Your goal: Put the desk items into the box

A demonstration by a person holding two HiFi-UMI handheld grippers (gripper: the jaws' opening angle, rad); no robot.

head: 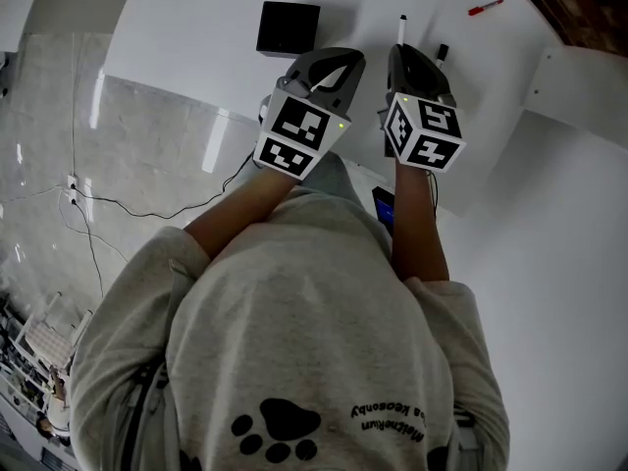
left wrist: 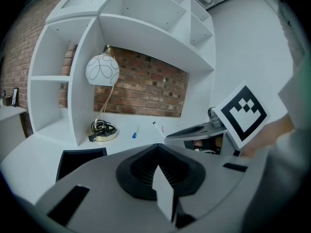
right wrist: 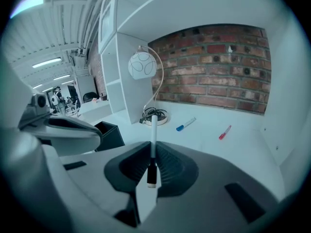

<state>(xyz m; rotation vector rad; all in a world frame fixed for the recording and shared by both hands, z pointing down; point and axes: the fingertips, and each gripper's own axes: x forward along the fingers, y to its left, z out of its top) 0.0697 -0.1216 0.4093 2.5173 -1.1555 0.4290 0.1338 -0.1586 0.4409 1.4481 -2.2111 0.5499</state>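
Over desk (head: 196, 27), right gripper (head: 404, 53), marker (head: 401, 29) aslant

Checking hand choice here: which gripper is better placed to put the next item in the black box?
Right. The right gripper is shut on a white marker, ready to carry over to the black box on the desk. The left gripper is shut with nothing between its jaws.
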